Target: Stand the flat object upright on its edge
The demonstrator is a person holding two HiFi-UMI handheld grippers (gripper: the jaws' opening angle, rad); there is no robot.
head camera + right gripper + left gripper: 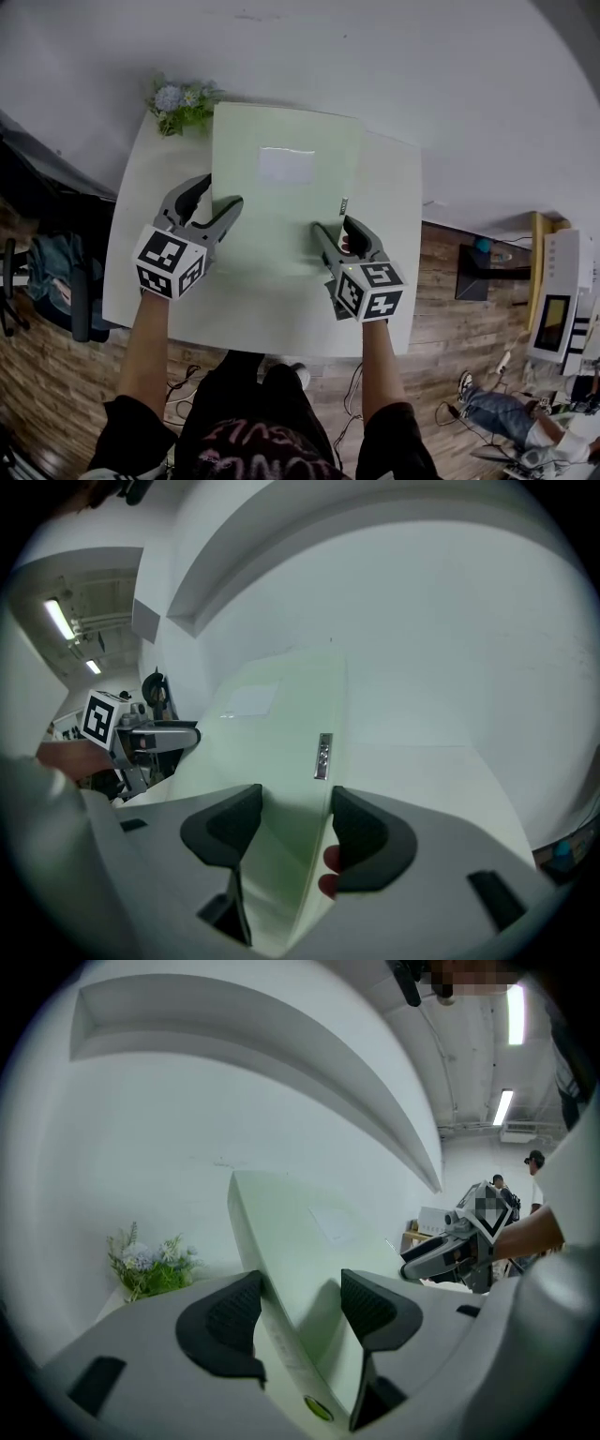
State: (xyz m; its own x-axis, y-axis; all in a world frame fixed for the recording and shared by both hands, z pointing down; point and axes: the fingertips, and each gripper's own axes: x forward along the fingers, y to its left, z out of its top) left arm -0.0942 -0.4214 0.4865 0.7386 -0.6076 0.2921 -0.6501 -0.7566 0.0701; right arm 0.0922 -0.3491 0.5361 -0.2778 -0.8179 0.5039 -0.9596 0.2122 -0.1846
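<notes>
A pale green flat board with a white label is tilted up off the white table, with its top edge toward the wall. My left gripper is shut on its left edge; in the left gripper view the board runs between the black pads. My right gripper is shut on the right edge, below a small silver tag. The right gripper view shows the board between its pads. Each gripper sees the other across the board: the right gripper, the left gripper.
A small bunch of flowers stands at the table's far left corner, just behind the board. A white wall is close beyond the table. A dark chair is at the left, white equipment and a seated person at the right.
</notes>
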